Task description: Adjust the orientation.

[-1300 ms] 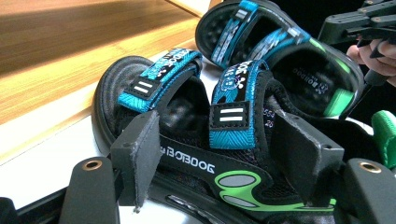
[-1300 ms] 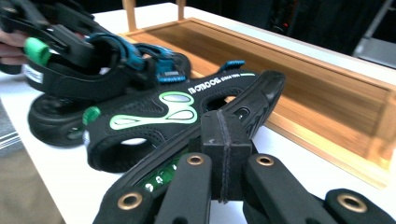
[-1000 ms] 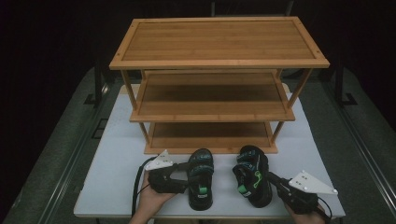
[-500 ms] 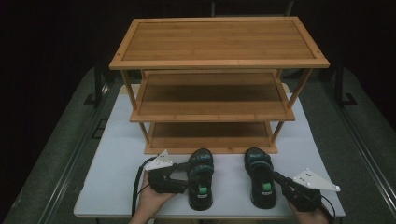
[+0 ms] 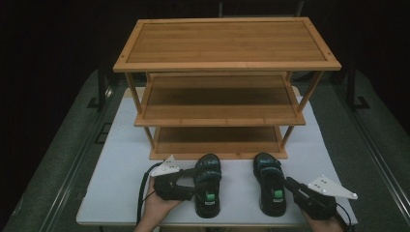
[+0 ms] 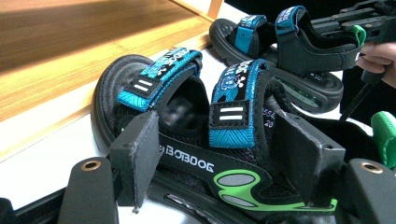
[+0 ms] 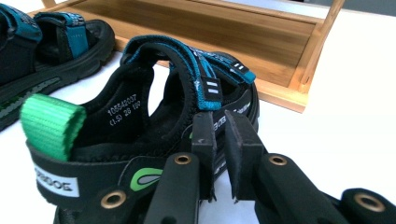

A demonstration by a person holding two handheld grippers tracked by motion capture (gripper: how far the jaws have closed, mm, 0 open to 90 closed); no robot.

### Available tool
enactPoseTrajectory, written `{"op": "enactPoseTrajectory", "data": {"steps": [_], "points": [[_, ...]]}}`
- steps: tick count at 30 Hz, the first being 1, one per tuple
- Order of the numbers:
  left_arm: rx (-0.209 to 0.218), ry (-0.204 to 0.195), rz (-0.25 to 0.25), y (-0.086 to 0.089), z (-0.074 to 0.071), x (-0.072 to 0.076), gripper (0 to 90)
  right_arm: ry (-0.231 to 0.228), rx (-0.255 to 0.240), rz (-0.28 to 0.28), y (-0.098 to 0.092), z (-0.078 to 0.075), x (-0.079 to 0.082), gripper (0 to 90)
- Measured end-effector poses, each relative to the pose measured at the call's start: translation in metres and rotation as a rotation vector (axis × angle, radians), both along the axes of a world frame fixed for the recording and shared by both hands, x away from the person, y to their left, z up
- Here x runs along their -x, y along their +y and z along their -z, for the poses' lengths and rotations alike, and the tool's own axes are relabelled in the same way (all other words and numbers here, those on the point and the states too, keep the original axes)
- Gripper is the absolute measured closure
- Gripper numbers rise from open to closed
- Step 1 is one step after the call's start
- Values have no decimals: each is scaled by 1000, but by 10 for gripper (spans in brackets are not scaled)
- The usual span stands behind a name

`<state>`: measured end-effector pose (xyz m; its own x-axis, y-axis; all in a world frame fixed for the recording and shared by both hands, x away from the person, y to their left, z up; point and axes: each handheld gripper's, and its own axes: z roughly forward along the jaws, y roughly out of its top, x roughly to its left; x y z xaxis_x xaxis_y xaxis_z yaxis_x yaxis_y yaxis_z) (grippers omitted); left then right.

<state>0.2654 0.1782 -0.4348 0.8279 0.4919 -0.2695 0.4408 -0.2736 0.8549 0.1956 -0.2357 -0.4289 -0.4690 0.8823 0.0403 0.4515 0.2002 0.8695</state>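
- High view: both black-and-blue strapped sandals, left (image 5: pixel 207 191) and right (image 5: pixel 270 188), sit on the white table (image 5: pixel 116 169) before the empty three-tier bamboo rack (image 5: pixel 220 113); shelving seemingly remains.
- Left gripper (image 5: pixel 186 186): jaws wide around the left sandal.
- Right gripper (image 7: pixel 218 154): jaws narrow, pinching the right sandal's side wall.

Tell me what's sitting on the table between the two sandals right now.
Nothing: in the high view, bare white table separates the left sandal from the right sandal.

We cannot tell from the high view whether the right gripper (image 5: pixel 292 184) touches its sandal (image 5: pixel 270 182). The person's right hand (image 5: pixel 323 225) is cut by the bottom edge, and the sandal's size print (image 7: pixel 122 113) is barely legible.
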Motion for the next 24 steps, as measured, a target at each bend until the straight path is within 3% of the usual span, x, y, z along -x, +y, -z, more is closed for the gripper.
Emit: {"op": "enactPoseTrajectory", "data": {"steps": [9, 15, 24], "points": [[-5, -4, -2, -1, -1, 1, 323, -17, -6, -8, -1, -4, 3, 745], [-8, -5, -5, -2, -2, 1, 324, -51, -67, -17, -4, -11, 7, 697], [-24, -8, -22, -5, -4, 3, 335, -47, -67, -46, 5, -9, 3, 611]]}}
